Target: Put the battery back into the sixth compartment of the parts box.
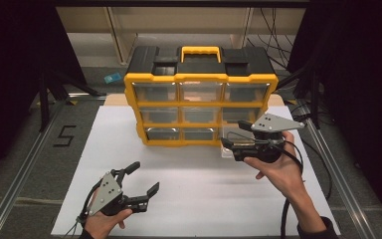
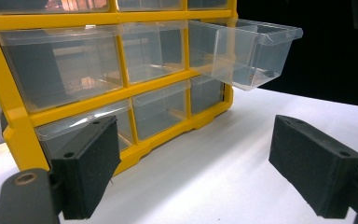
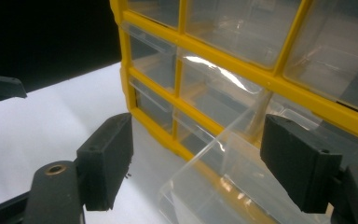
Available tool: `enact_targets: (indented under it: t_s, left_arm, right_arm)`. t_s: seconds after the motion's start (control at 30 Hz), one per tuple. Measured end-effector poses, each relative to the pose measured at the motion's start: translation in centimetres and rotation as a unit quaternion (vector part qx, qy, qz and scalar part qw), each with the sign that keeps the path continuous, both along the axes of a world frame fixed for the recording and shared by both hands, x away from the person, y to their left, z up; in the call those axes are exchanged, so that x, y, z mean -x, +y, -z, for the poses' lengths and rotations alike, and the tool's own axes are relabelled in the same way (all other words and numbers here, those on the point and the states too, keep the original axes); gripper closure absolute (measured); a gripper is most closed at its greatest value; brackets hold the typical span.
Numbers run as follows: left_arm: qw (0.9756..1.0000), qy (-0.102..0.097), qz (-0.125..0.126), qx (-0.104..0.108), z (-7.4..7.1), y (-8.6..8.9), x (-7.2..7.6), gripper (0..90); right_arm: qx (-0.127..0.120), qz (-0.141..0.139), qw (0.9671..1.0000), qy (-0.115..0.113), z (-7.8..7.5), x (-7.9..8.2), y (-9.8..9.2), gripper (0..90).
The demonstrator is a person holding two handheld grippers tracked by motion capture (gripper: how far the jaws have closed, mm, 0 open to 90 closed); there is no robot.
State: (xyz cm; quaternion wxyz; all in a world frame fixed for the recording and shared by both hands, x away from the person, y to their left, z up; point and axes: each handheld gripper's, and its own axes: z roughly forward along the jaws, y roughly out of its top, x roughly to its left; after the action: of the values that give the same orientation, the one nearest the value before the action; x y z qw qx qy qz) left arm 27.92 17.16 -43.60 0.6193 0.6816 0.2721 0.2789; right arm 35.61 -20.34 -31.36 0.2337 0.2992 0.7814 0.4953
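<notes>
Yellow drawer cabinet (image 1: 200, 102) upright at far middle of bench (image 1: 204, 199). Clear drawer (image 2: 249, 53) pulled partway out at cabinet's right column. Right tongs (image 1: 227, 144) spread apart, straddling that drawer's front. Left tongs (image 1: 144, 179) spread apart, empty, near bench's near-left corner.

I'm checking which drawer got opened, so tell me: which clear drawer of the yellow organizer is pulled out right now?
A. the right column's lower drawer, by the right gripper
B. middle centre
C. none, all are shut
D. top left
A: in the left gripper view a clear drawer juts out of the right column of the yellow organizer, and in the high view it sits by the right gripper.
</notes>
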Motion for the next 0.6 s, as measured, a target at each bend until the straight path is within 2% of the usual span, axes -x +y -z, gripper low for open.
enact_targets:
  t_s: [0.17,0.23,0.43,0.57,0.6]
  left_arm:
    - [1.0,0.001,0.0,0.001,0.0,0.0,0.0,15.7]
    - [1.0,0.001,0.0,0.001,0.0,0.0,0.0,15.6]
    - [1.0,0.001,0.0,0.002,0.0,0.0,0.0,15.6]
    - [1.0,0.001,0.0,0.001,0.0,0.0,0.0,15.6]
    - [1.0,0.001,0.0,0.001,0.0,0.0,0.0,15.6]
  right_arm:
    - [-0.004,-0.008,1.0,-0.002,0.2,0.5,0.1,26.4]
    - [-0.015,-0.011,0.9998,0.0,0.4,0.6,0.1,26.3]
    - [-0.024,-0.015,0.9996,0.0,0.8,1.0,0.0,24.7]
    - [-0.027,-0.012,0.9996,-0.004,1.0,1.4,-0.1,22.7]
    - [-0.036,-0.009,0.9993,-0.009,1.2,1.6,-0.1,22.1]
